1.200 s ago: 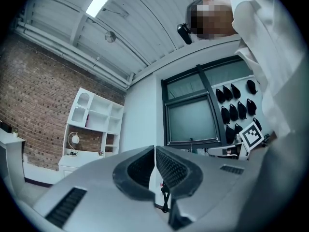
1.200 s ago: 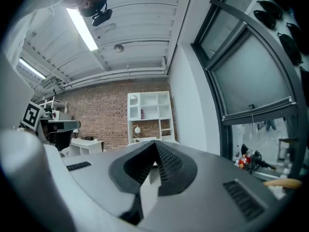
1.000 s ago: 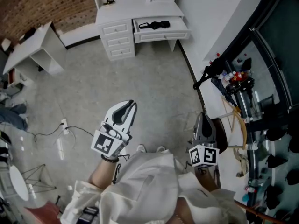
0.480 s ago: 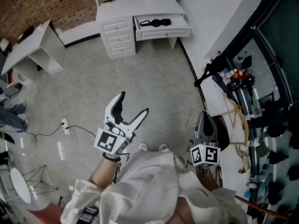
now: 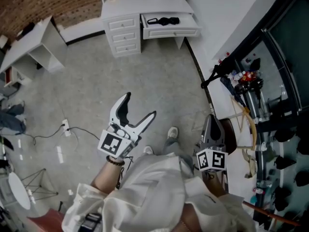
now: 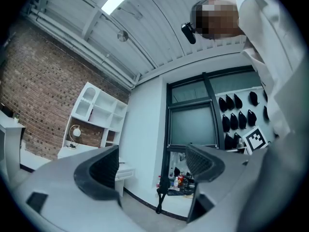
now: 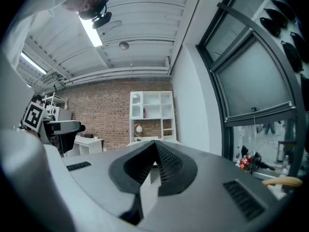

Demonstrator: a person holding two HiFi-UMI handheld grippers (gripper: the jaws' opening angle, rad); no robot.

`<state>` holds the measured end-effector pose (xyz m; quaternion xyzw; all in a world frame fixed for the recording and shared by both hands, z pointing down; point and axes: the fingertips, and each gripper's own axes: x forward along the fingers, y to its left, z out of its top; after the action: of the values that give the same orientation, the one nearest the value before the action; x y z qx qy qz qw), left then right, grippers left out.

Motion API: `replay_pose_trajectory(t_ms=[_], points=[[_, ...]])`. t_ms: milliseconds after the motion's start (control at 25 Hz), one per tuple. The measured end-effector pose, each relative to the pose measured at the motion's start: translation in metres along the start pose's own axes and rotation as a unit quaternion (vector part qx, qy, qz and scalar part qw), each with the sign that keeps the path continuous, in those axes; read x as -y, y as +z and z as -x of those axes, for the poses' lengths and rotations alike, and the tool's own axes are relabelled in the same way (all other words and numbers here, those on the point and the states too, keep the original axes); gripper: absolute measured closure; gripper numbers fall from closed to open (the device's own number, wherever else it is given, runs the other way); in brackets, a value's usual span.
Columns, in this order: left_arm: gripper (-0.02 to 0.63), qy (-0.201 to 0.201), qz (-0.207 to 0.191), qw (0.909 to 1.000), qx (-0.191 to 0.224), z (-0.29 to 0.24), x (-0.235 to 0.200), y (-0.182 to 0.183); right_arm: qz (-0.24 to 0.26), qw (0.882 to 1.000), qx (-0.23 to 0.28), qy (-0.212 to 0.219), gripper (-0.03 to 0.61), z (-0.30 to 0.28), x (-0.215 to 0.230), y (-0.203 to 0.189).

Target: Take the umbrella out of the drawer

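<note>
Head view: umbrella (image 5: 166, 20) lying in open drawer (image 5: 173, 33) of far desk (image 5: 145, 5), well apart from left gripper (image 5: 140, 104) and right gripper (image 5: 211, 119); left gripper view: jaws just opened wide, nothing between; right gripper view: jaws pressed together, empty.

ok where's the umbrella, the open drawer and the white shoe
umbrella (image 5: 168, 20), head view, middle of its folded black body
open drawer (image 5: 173, 32), head view, white front panel
white shoe (image 5: 172, 132), head view, top of the toe

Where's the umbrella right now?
In the head view, at top centre, the black umbrella lies inside the open drawer of the white desk, just right of the stack of three closed drawers.
</note>
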<state>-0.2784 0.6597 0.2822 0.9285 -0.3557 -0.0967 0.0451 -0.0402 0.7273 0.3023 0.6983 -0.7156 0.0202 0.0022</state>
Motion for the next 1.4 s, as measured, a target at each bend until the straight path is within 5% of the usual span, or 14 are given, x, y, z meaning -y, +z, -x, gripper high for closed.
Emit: replay_pose_trajectory(t_ms=[680, 1400], points=[[0.193, 0.011, -0.011, 0.9998, -0.015, -0.057, -0.029, -0.016, -0.013, 0.999, 0.002, 0.032, 0.561, -0.076, 0.017, -0.013], [0.193, 0.024, -0.025, 0.9988, -0.033, -0.285, -0.061, -0.043, -0.036, 0.998, -0.003, 0.06, 0.561, -0.258, 0.164, -0.016]])
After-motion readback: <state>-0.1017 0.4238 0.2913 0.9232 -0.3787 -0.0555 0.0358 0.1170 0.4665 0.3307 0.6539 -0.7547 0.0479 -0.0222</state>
